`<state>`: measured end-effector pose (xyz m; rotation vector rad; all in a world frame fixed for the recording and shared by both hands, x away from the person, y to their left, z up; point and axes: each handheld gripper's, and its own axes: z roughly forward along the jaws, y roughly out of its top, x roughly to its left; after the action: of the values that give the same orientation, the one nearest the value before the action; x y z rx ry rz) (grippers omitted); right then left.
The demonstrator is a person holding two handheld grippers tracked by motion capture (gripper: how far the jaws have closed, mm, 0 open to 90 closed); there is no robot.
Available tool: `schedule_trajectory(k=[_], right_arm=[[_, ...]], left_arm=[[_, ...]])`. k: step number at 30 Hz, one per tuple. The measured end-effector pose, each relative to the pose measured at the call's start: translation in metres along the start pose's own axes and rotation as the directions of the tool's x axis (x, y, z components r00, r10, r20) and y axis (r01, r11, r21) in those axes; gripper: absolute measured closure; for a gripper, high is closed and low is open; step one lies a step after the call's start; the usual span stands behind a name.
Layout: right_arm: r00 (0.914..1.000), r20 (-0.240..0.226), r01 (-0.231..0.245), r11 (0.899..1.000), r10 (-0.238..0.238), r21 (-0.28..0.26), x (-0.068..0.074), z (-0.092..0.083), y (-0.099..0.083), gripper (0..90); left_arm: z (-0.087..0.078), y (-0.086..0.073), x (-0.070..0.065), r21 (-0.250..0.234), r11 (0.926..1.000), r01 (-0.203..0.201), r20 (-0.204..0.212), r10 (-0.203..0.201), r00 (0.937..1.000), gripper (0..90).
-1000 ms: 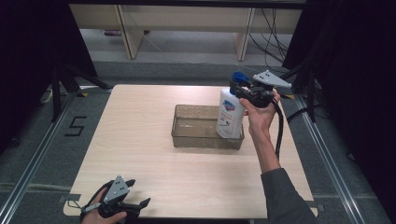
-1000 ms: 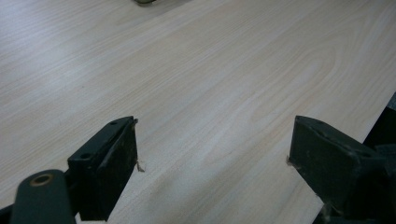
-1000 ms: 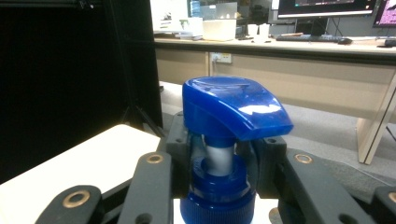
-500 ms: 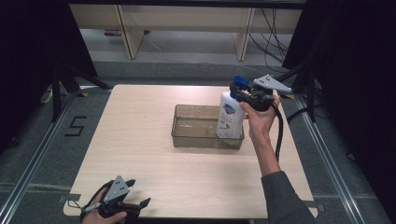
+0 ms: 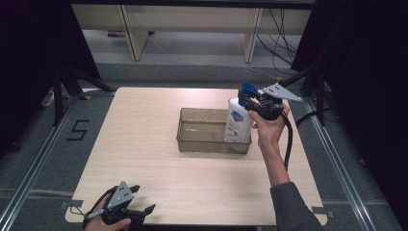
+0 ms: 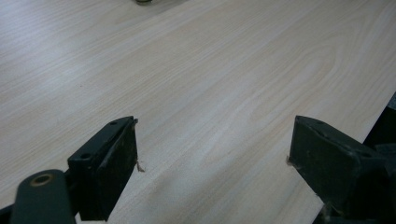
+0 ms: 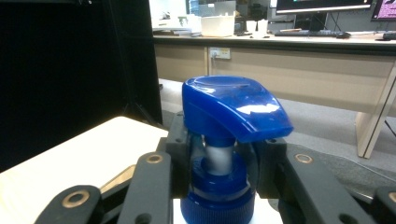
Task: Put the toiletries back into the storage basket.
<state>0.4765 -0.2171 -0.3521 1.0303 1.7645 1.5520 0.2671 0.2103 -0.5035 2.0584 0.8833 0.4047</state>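
Each gripper is black with brass-coloured pivot rivets. The right gripper (image 5: 250,100) carries a grey three-cornered plate, trails a black cable; grey sleeve (image 5: 293,208).

Pale wooden table (image 5: 159,159), clear rectangular bin (image 5: 202,132) resting on it

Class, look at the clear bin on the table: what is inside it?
A white pump bottle with a blue pump head stands at the right end of the clear bin, gripped at the neck by the right claw. The bottle's base is blurred behind the wall.
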Motion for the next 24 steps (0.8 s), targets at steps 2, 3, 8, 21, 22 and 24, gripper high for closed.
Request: schedule_trajectory(k=[2, 3, 8, 21, 22, 24], right_arm=[[0.9998, 0.005, 0.022, 1.000, -0.022, -0.006, 0.000, -0.003, -0.001, 65.7], [0.9998, 0.012, 0.017, 1.000, -0.017, -0.002, 0.001, -0.004, -0.002, 65.7], [0.9995, 0.009, 0.031, 0.999, -0.031, -0.026, 0.004, -0.010, -0.007, 65.5], [0.9981, 0.023, 0.058, 0.998, -0.057, -0.040, 0.015, -0.013, -0.011, 65.0], [0.9977, 0.026, 0.064, 0.997, -0.063, -0.040, 0.015, -0.013, -0.011, 64.5], [0.9989, 0.037, 0.028, 0.999, -0.027, -0.037, 0.015, -0.012, -0.011, 57.2]], left_arm=[[0.000, 0.000, 0.000, 0.001, 1.0000, -0.002, -0.001, 0.002, 1.0000, 14.8], [0.001, 0.000, 0.000, -0.005, 1.0000, 0.006, 0.001, -0.006, 1.0000, 14.8], [0.000, 0.000, 0.000, 0.002, 1.0000, -0.007, -0.003, 0.007, 1.0000, 14.8], [0.000, 0.000, 0.002, 0.020, 0.9996, -0.022, -0.004, 0.022, 0.9998, 14.8], [0.000, -0.001, 0.001, 0.010, 0.9999, -0.010, -0.008, 0.010, 0.9999, 14.8], [0.000, -0.001, 0.001, 0.010, 0.9999, -0.010, -0.006, 0.010, 0.9999, 14.8]])
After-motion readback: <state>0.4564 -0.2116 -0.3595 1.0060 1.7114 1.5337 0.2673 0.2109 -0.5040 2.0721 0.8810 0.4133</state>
